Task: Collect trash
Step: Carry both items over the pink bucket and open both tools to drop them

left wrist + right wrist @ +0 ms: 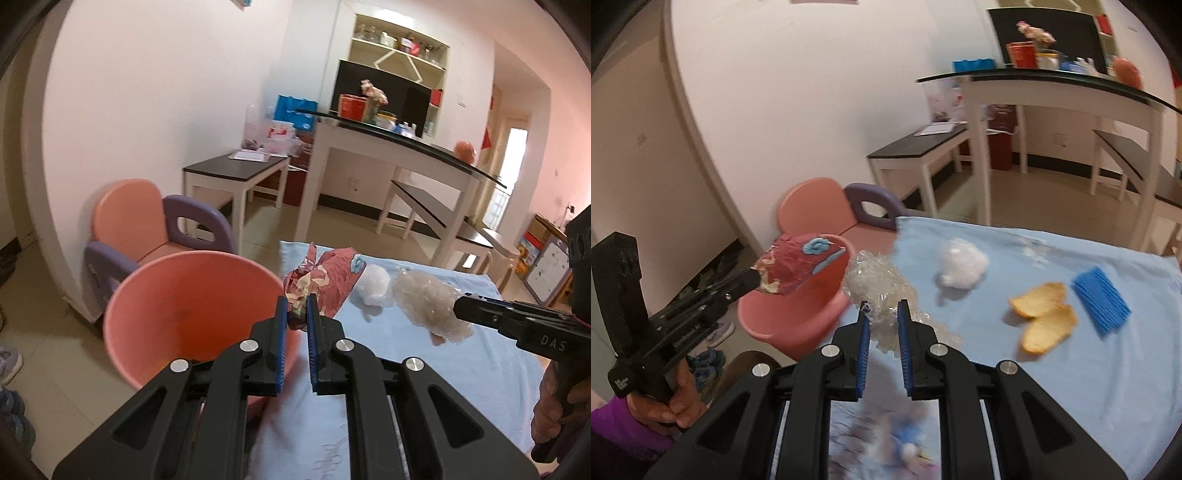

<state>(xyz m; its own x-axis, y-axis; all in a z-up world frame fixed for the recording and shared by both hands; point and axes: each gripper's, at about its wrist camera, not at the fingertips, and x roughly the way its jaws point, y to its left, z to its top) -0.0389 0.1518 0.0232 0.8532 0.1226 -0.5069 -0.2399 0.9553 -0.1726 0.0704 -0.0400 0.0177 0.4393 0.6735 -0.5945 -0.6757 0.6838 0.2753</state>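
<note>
My left gripper (296, 306) is shut on a crumpled red patterned wrapper (325, 284), held by the rim of the pink bin (177, 310). In the right wrist view that wrapper (798, 266) hangs over the bin (798, 314). My right gripper (882, 314) is shut on a wad of clear crinkled plastic (875, 288), lifted near the table's left edge; the left wrist view shows this plastic (428, 299) at the right gripper's tip. On the blue tablecloth (1071, 369) lie a white crumpled tissue (962, 267), two orange peel pieces (1043, 314) and a blue foam net (1100, 301).
A pink and purple child's chair (147, 225) stands behind the bin. Beyond it are a low dark-topped bench (236, 173) and a tall glass-topped table (406, 144) loaded with items. Shoes (705, 365) lie on the floor at left. A hand (676, 402) grips the left tool's handle.
</note>
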